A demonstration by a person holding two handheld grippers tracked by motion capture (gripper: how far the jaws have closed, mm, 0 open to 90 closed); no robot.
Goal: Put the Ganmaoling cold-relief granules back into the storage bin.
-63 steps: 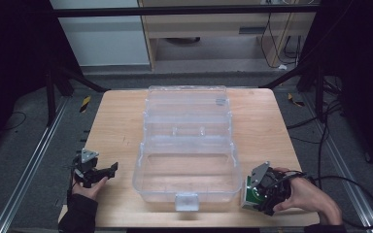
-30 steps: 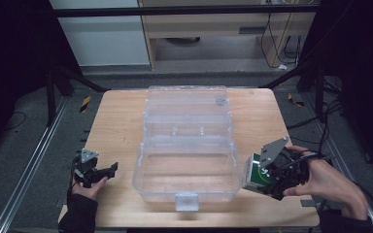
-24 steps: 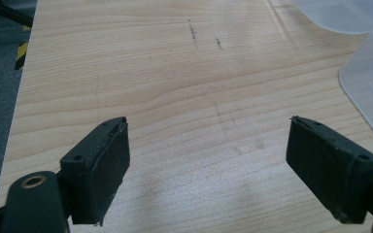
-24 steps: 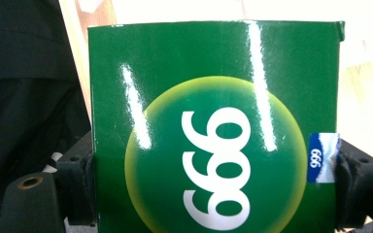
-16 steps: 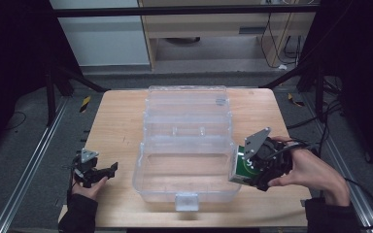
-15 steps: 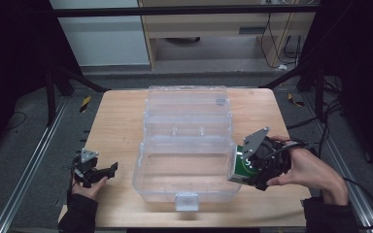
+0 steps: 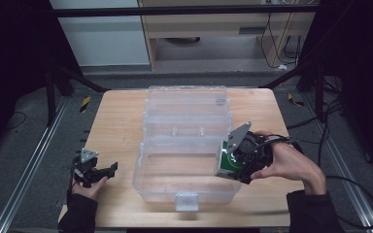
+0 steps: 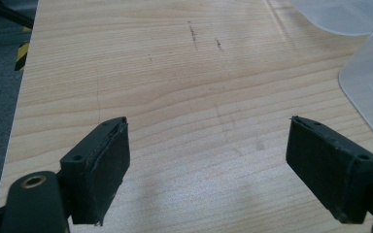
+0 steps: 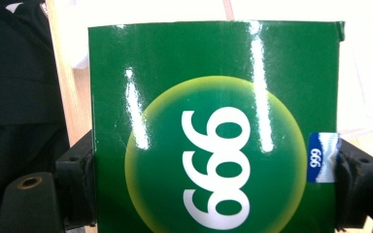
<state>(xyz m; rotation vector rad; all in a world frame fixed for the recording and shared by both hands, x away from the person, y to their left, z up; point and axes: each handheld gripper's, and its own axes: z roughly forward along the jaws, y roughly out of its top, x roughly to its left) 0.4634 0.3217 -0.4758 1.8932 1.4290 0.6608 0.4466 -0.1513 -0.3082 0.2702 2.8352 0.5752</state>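
We find the right gripper (image 7: pixel 233 164) clenched on a green carton (image 7: pixel 227 164), its fingers (image 9: pixel 80 187) pressed to the carton's two side faces; held thus over the right rim of the open clear plastic storage box (image 7: pixel 184 145), we judge it bound for the box's inside. The left gripper (image 7: pixel 96 171) rests well left of the box on the wooden surface (image 7: pixel 121 116), fingers (image 8: pixel 99 167) released and spread, nothing between them. The carton is glossy green; a yellow-ringed disc with white numerals, a small blue label at one edge.
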